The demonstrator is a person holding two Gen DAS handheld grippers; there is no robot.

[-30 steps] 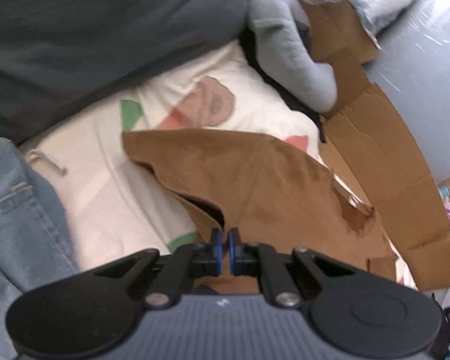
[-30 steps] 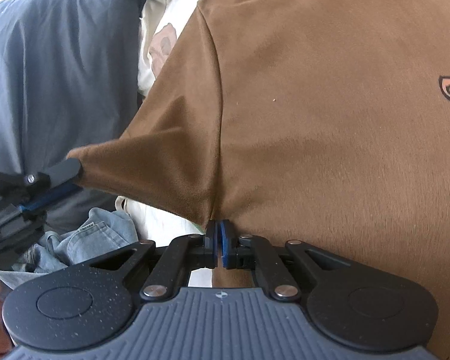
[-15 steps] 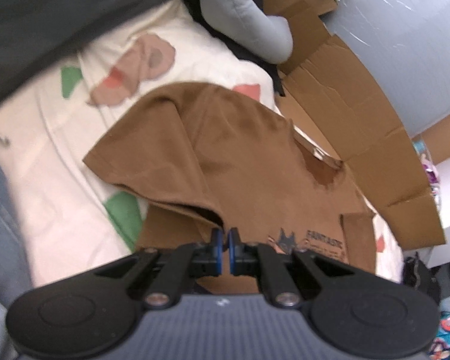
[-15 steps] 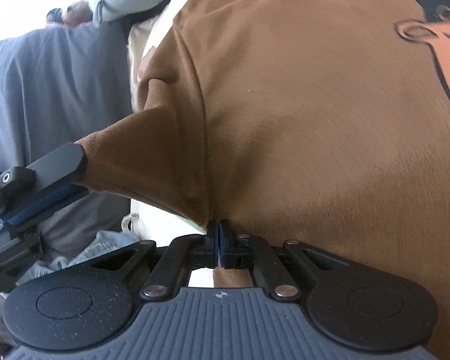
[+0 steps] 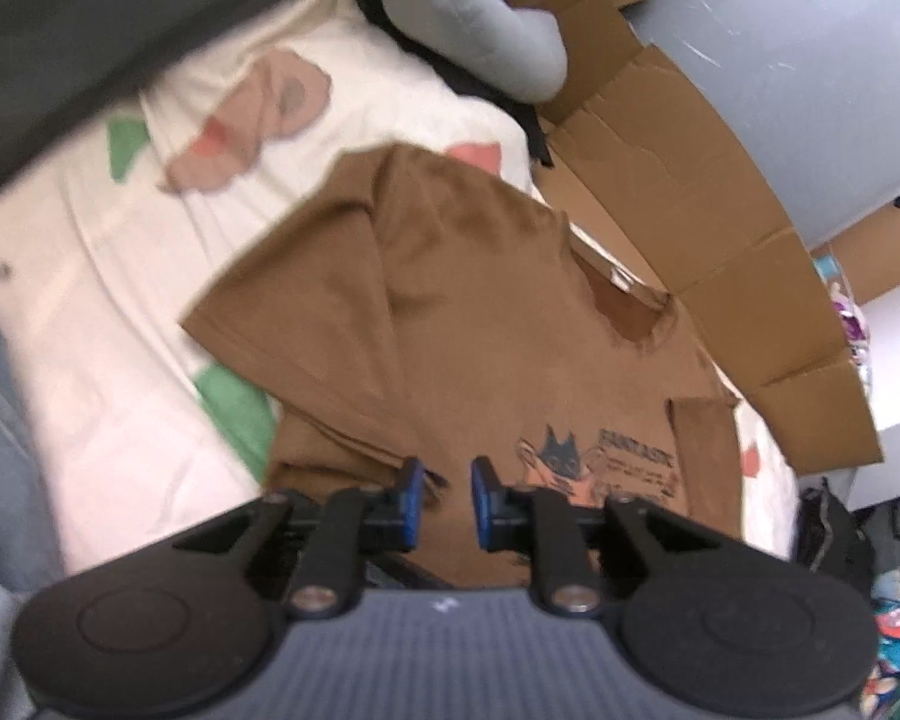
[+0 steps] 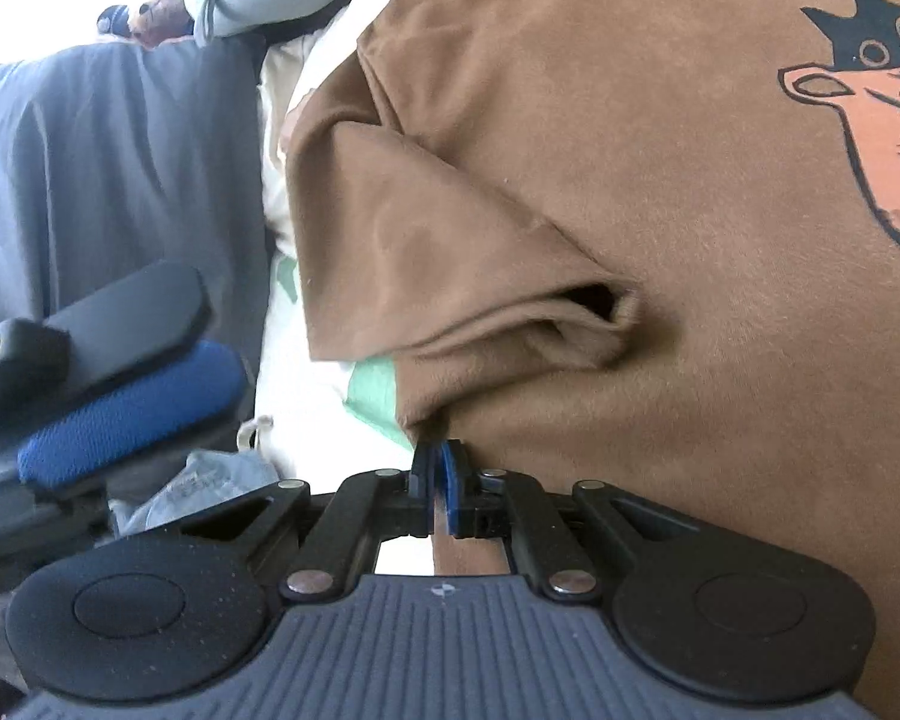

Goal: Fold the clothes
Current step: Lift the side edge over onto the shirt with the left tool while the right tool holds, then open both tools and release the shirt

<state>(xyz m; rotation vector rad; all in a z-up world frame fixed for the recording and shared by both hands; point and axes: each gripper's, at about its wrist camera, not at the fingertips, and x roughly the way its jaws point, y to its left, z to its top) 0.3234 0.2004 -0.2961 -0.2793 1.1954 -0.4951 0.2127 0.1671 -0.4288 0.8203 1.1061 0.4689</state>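
Observation:
A brown T-shirt (image 5: 498,312) with a cat print lies on a cream patterned bedsheet (image 5: 108,324), its left sleeve and side folded over onto the body. My left gripper (image 5: 443,495) is open just above the shirt's lower part, holding nothing. My right gripper (image 6: 439,468) is shut on the brown shirt's edge (image 6: 600,210), beside the folded flap. The left gripper's blue-padded finger (image 6: 132,405) shows at the left of the right wrist view.
Flattened cardboard (image 5: 720,192) lies along the far side of the bed. A grey garment (image 5: 480,42) and a dark grey blanket (image 5: 90,30) lie at the head. Blue jeans (image 5: 0,432) lie at the left. A grey wall (image 5: 810,60) stands behind.
My left gripper has opened and let go of the shirt's sleeve, which now lies folded over the body. The right gripper stays shut on the shirt's edge.

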